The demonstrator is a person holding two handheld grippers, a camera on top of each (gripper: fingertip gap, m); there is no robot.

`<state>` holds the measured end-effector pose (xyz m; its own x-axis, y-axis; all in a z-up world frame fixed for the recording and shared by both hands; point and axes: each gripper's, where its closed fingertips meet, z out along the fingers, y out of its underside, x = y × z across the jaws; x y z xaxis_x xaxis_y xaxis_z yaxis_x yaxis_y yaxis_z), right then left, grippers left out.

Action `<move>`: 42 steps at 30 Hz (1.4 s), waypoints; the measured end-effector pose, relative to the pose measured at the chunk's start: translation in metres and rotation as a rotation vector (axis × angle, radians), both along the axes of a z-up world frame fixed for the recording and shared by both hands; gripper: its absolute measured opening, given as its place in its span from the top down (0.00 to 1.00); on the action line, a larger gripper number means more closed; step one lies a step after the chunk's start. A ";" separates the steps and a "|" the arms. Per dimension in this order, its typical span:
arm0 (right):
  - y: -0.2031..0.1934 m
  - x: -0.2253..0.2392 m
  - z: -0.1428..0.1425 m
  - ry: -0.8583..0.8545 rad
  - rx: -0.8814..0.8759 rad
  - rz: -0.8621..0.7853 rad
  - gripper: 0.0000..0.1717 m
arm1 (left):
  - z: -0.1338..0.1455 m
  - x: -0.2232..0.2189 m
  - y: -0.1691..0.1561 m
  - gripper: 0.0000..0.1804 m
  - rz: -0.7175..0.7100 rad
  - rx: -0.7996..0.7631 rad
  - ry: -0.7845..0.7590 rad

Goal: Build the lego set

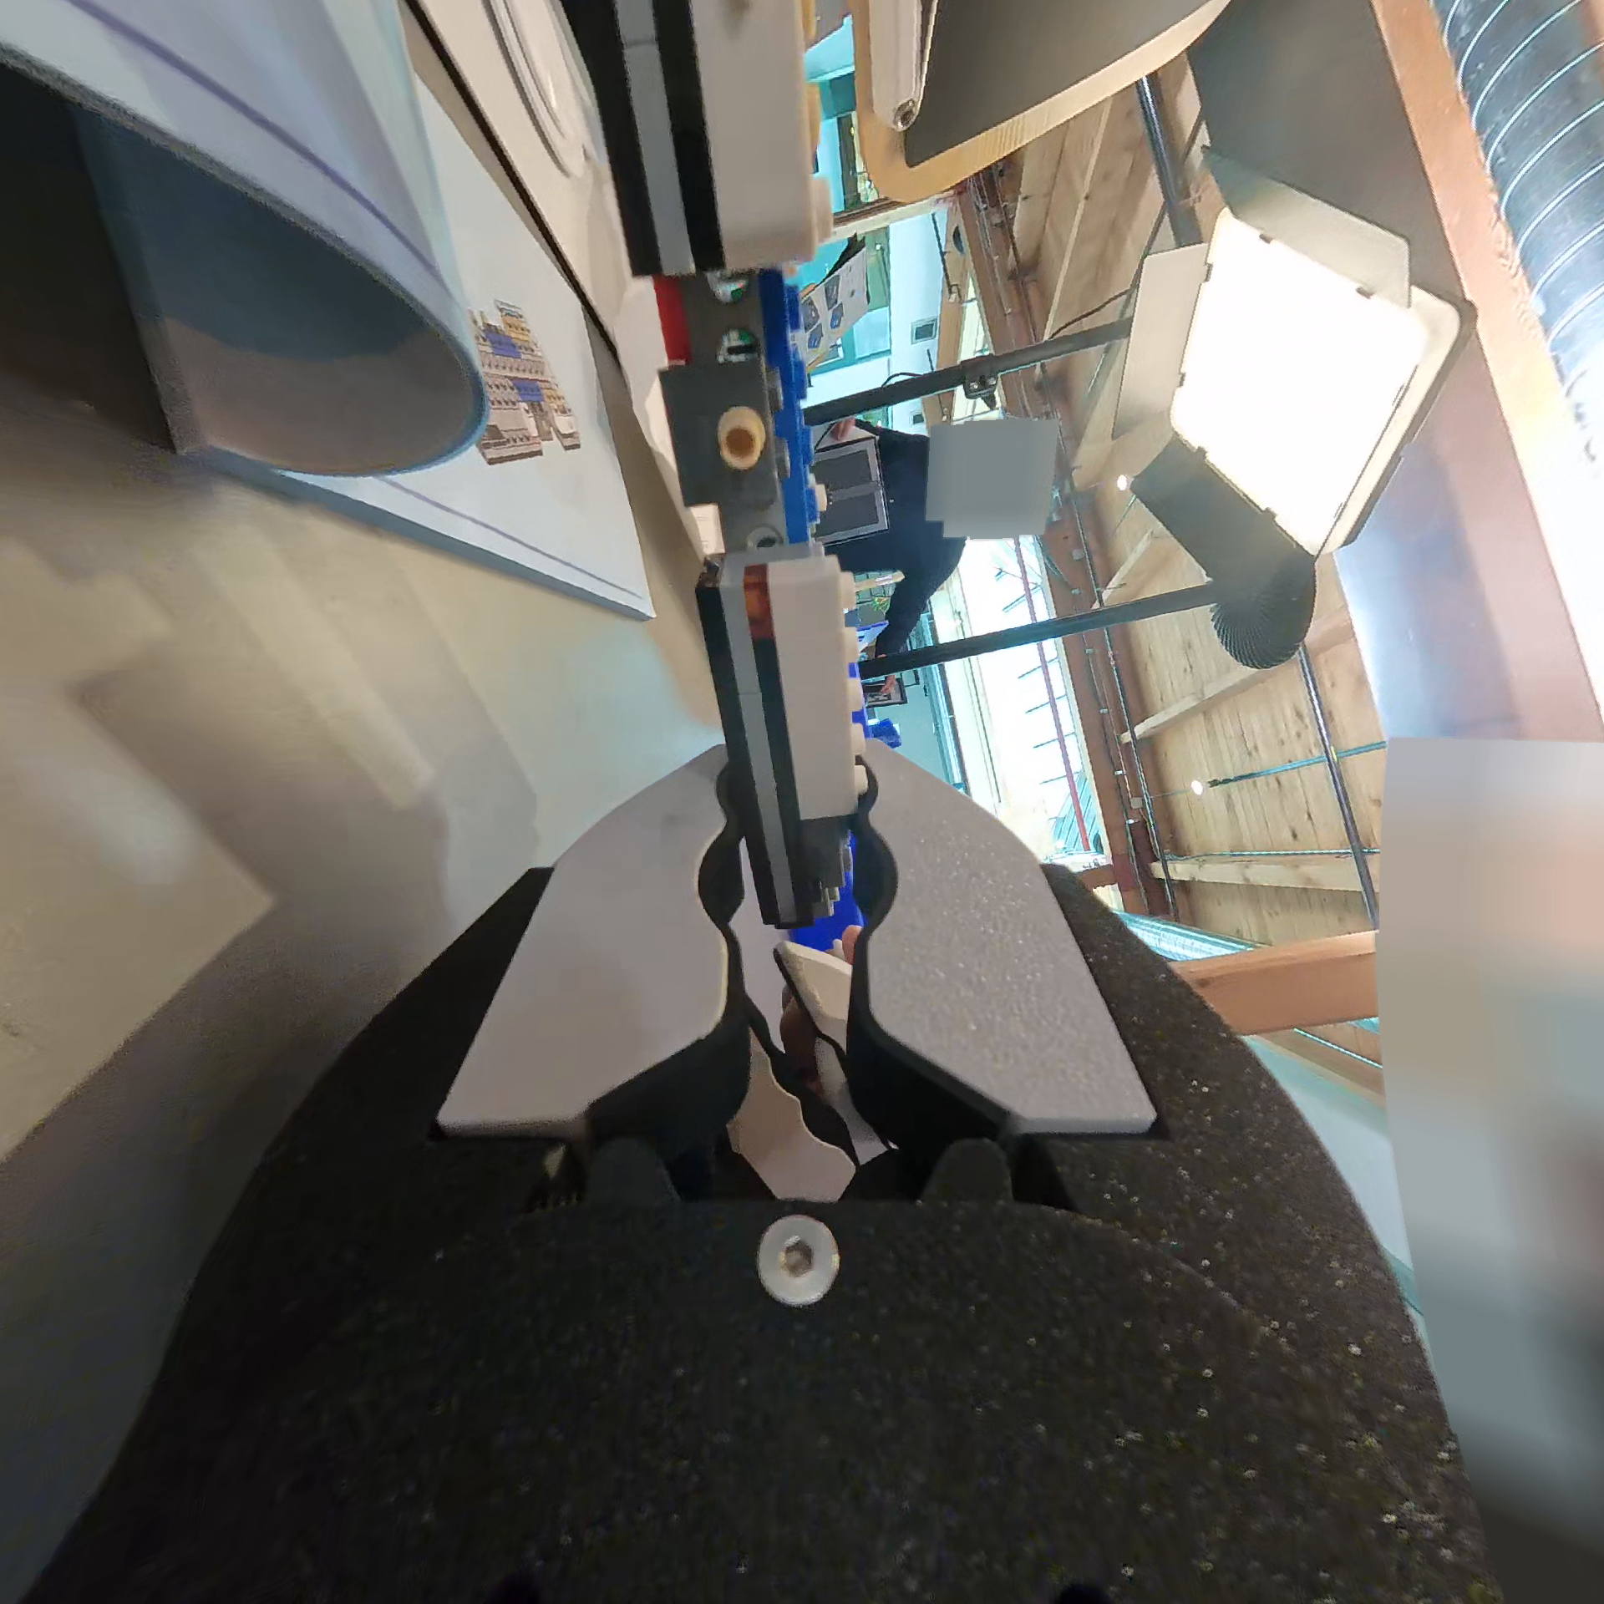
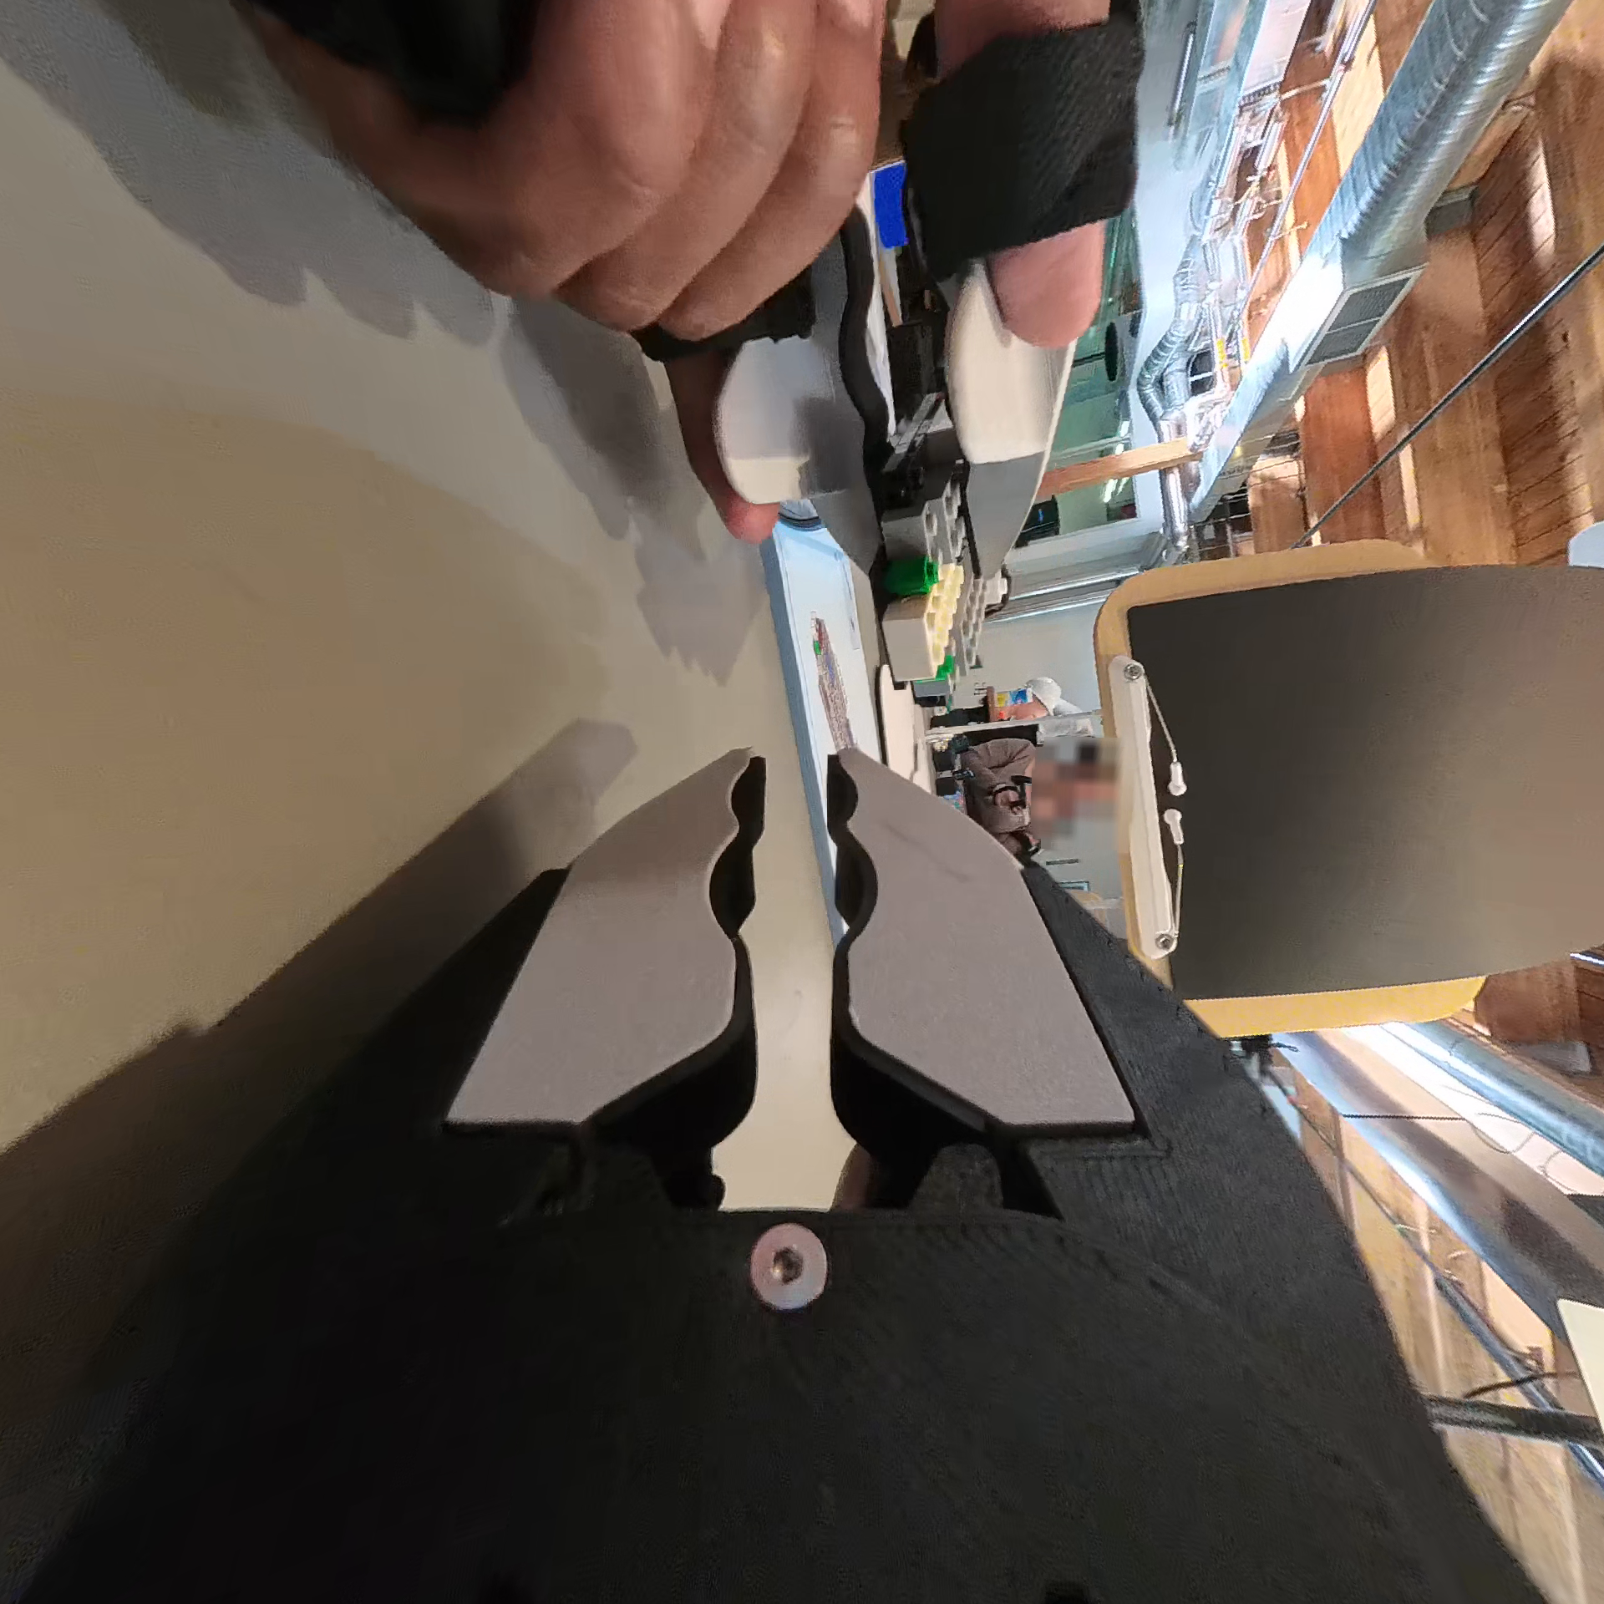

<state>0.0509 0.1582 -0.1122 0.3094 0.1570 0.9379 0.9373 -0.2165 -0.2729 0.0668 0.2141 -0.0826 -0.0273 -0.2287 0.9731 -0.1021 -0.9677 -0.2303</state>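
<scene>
Beyond the left tongs (image 1: 794, 811) lie a curled instruction sheet (image 1: 521, 417) on the pale worktop (image 1: 304, 694), a lamp (image 1: 1285, 391) to their right, and a chair back (image 2: 1354, 781) right of the right tongs (image 2: 794, 781). The left tongs grip a long toy-brick model (image 1: 781, 694), pads pressed to both sides; it runs straight ahead from the tips. The right tongs stand slightly parted with nothing between them, the model well ahead of them.

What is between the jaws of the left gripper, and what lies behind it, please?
The left gripper clamps a long brick assembly of black, grey and white layers. Behind it are a blue studded piece and a person in dark clothing; the assembly's far end is cut off.
</scene>
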 end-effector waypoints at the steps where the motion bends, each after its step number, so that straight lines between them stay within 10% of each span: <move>1: 0.000 0.000 -0.001 0.009 -0.004 -0.001 0.92 | -0.001 0.000 0.000 0.89 0.003 -0.004 0.002; 42: 0.000 0.008 -0.011 0.136 -0.062 -0.005 0.95 | -0.015 0.003 -0.002 0.89 -0.036 -0.051 0.012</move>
<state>0.0594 0.1581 -0.1233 0.4339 0.2120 0.8757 0.8915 -0.2412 -0.3834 0.0695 0.2123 -0.0980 -0.0229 -0.1781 0.9837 -0.1392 -0.9738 -0.1796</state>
